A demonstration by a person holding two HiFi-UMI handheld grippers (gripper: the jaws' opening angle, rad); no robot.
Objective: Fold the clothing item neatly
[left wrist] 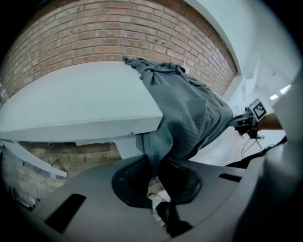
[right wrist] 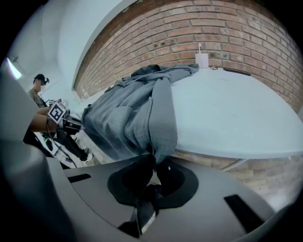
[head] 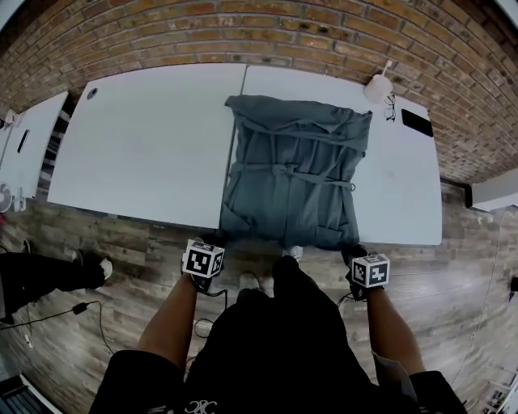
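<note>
1 crumpled grey-green garment [head: 291, 174] across 2 white tables [head: 154, 145]; at 6 o'clock, left gripper [left wrist: 155, 177] and right gripper [right wrist: 154, 172] each pinch its hem.

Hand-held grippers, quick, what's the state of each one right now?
Left hand-held gripper: closed on the grey garment, near left corner.
Right hand-held gripper: closed on the same garment's near right corner.

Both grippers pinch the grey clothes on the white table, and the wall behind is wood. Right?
No, the wall is brick, not wood; the head view shows it. Both the left gripper and right gripper do pinch the grey clothes on the white table.
</note>
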